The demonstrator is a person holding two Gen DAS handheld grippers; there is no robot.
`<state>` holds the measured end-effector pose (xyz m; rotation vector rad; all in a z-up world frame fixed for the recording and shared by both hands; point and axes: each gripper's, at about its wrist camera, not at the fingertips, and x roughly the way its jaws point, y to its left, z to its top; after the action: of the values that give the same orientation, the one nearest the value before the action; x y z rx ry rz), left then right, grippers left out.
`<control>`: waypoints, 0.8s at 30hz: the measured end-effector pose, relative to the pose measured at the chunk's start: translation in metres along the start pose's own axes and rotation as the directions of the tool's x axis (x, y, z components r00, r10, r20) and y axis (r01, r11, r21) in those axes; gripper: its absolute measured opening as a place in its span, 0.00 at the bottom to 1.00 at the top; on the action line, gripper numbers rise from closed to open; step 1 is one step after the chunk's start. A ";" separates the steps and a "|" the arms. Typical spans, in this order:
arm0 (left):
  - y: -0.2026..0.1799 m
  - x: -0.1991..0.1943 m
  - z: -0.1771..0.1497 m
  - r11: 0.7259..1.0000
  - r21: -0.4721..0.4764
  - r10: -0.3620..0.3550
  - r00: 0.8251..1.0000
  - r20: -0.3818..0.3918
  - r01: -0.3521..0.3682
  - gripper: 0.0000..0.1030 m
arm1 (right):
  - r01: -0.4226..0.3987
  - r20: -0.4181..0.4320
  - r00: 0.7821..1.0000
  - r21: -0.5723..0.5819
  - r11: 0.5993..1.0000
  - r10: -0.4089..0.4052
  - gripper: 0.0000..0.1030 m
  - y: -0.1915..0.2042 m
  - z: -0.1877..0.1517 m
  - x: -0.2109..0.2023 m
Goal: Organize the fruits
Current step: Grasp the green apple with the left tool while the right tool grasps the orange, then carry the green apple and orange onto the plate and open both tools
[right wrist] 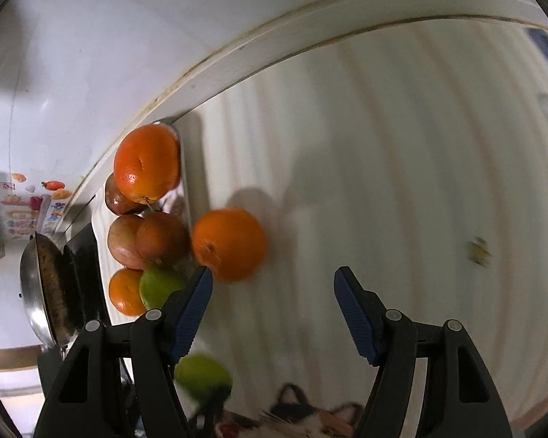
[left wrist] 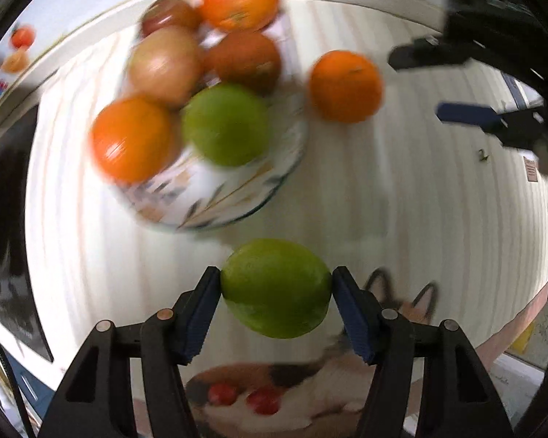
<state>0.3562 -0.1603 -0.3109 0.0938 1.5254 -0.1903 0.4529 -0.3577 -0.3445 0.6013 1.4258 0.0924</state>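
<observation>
Left wrist view shows the left gripper (left wrist: 276,288) clamped on a green lime (left wrist: 276,288), its two blue pads pressing the fruit's opposite ends at the lower middle of the frame, above the pale striped tabletop (left wrist: 438,211). The pads touch only small patches of a rounded, smooth skin, so my worry is that the lime could squirt out sideways if the squeeze slackens or the hand swings fast; the blur over the scene hints at quick movement. Above it in the frame sits a patterned plate (left wrist: 215,197) already heaped with oranges, a second lime (left wrist: 224,124) and brownish fruit, one orange (left wrist: 131,138) overhanging the left rim. Dropping another fruit onto that pile could knock something off and send it rolling. A lone orange (left wrist: 345,85) rests on the table just right of the plate.

Right wrist view has the right gripper (right wrist: 274,292) spread wide and empty, hovering over the table with that loose orange (right wrist: 229,244) just beyond its left pad. It points across the table toward the wall's edge; the left one tilts down toward the plate.
</observation>
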 end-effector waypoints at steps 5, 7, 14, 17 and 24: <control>0.035 0.009 -0.012 0.996 -0.084 0.020 0.999 -0.031 -0.022 0.59 | -0.020 -0.066 0.998 0.000 1.000 0.020 0.70 0.024 0.017 0.050; 0.046 0.012 -0.014 0.993 -0.117 0.010 0.999 -0.037 -0.015 0.59 | -0.017 -0.086 0.996 -0.009 1.000 0.017 0.65 0.031 0.016 0.063; 0.077 0.016 -0.022 0.984 -0.178 -0.016 0.999 -0.033 0.010 0.59 | 0.059 -0.105 0.992 -0.150 0.987 -0.075 0.64 0.046 -0.024 0.057; 0.084 0.017 -0.030 0.983 -0.181 -0.021 0.999 -0.030 0.015 0.59 | 0.074 -0.154 0.982 -0.221 0.972 -0.110 0.64 0.050 -0.061 0.055; 0.103 0.025 -0.019 0.987 -0.158 -0.023 0.999 -0.023 0.019 0.59 | 0.115 -0.177 0.969 -0.287 0.951 -0.171 0.64 0.053 -0.125 0.062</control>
<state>0.3568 -0.0573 -0.3431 -0.0463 1.5608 -0.0851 0.3608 -0.2453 -0.3796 0.2620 1.6132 0.2370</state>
